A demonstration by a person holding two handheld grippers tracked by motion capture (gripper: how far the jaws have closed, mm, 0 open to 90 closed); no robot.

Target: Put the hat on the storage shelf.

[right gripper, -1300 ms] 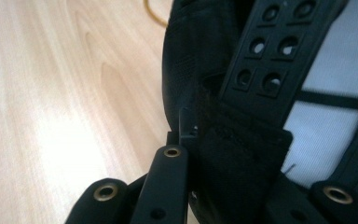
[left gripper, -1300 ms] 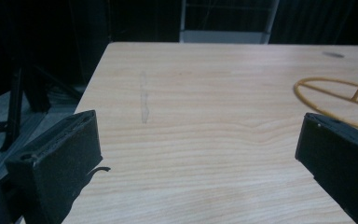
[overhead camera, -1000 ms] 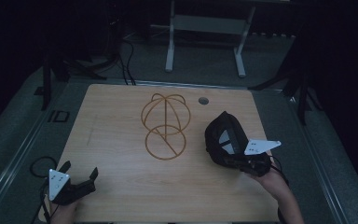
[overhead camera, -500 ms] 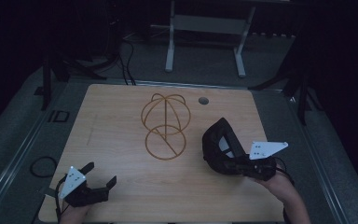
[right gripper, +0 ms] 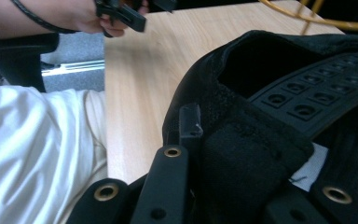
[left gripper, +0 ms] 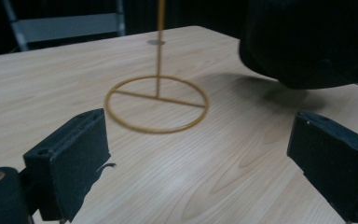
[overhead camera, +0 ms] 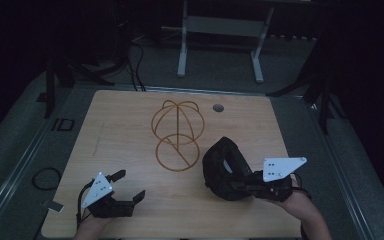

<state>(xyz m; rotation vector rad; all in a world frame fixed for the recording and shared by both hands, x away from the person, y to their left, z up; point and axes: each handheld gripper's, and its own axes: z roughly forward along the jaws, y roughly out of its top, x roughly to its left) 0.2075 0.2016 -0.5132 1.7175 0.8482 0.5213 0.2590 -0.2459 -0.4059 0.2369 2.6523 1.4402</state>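
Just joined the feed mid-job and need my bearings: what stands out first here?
A gold wire stand rises at the middle of the wooden table. To its right, the right tool is shut on the back edge of a black cap, held beside the stand. Near the table's front left corner, the left tool is open with nothing between its pads.

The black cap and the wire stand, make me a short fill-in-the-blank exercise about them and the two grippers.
1. The right gripper is shut on the black ____.
2. The left gripper has its jaws ____ with nothing between them.
3. The wire stand rests on the wooden ____.

Missing words: cap; open; table.
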